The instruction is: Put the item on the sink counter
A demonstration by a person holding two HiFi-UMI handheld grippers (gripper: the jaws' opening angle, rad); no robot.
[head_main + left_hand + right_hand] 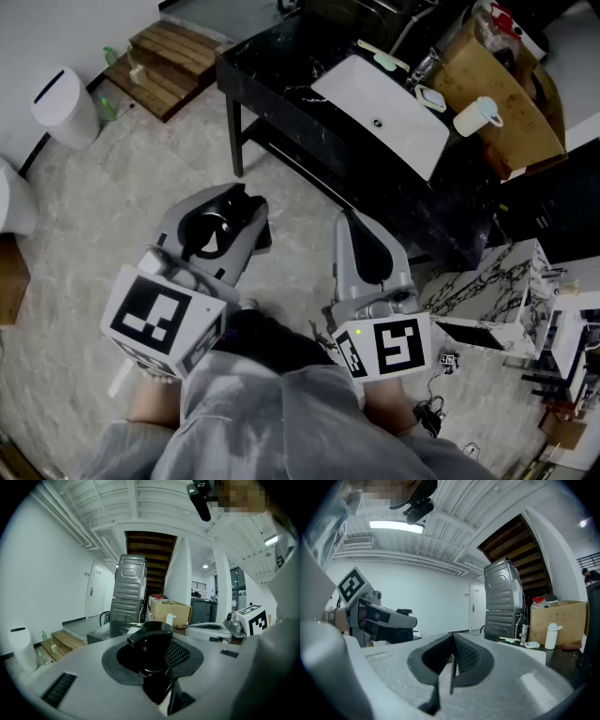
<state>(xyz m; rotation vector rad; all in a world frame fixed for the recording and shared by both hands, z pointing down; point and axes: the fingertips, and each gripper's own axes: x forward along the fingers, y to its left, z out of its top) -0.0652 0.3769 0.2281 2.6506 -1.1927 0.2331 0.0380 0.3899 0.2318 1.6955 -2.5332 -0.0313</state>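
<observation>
Left gripper view: black item (152,632) is clamped in left gripper (157,660), right gripper (452,660) is closed empty; item should be kept level and lowered onto bare sink counter (267,66), well ahead

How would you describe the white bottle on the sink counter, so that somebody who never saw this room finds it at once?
Find the black marble sink counter with the white basin set into it. At its end past the basin, next to the cardboard box, stands the white bottle. Unlike the low, flat soap dish beside it, it stands tall and is plain white.
</observation>
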